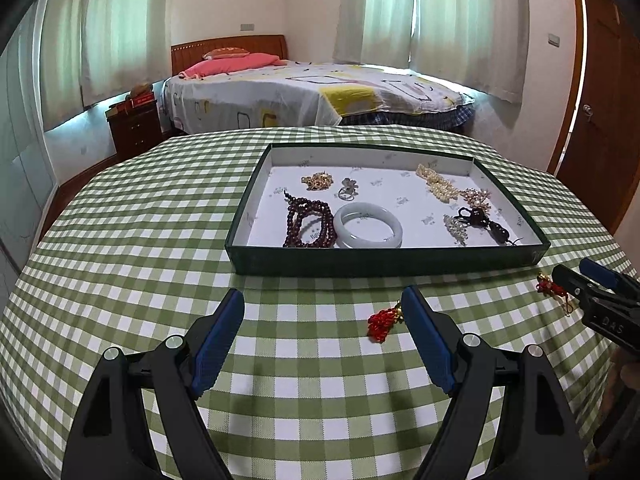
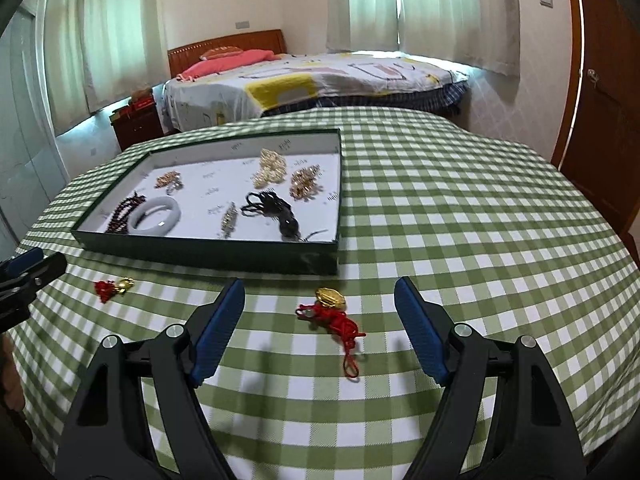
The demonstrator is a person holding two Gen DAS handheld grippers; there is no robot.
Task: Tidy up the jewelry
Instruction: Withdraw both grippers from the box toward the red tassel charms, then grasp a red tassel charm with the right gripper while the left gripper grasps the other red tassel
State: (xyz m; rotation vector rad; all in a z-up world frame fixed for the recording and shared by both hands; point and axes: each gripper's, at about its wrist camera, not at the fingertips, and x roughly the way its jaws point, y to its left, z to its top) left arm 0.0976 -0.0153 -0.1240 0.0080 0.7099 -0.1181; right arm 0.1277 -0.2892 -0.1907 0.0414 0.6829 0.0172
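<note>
Left gripper [image 1: 322,300]: your fingers stand wide apart above the checked tablecloth [image 1: 160,240], and nothing is between them
Right gripper [image 2: 319,290]: your fingers are apart too, pads touching nothing; a red cord charm lies on the cloth in the gap
Near charm [image 2: 330,308]: gold piece with a knotted red cord, flat on the cloth between your right fingertips and just past them, its cord tail trailing back toward you
Second charm [image 1: 384,322]: red tassel with a small gold bit, on the cloth just beside the inner face of your left gripper's right-hand finger, partly hidden by it; you cannot tell whether it touches
Tray [image 1: 384,262]: shallow dark green box with a white lining, straight ahead of your left fingertips and ahead-left of your right ones, its near wall close to both charms
In the tray: pale bangle [image 1: 368,226] touching dark red beads [image 1: 308,222] on the near left; gold chain [image 1: 318,181] and a small silver piece [image 1: 348,191] beyond them; pearl strand [image 1: 438,184], brooch [image 1: 476,198], hair clip [image 1: 456,228] and black cord piece [image 1: 486,222] on the right
Room: bed [image 1: 312,92] and curtains [image 1: 440,12] beyond the table
</note>
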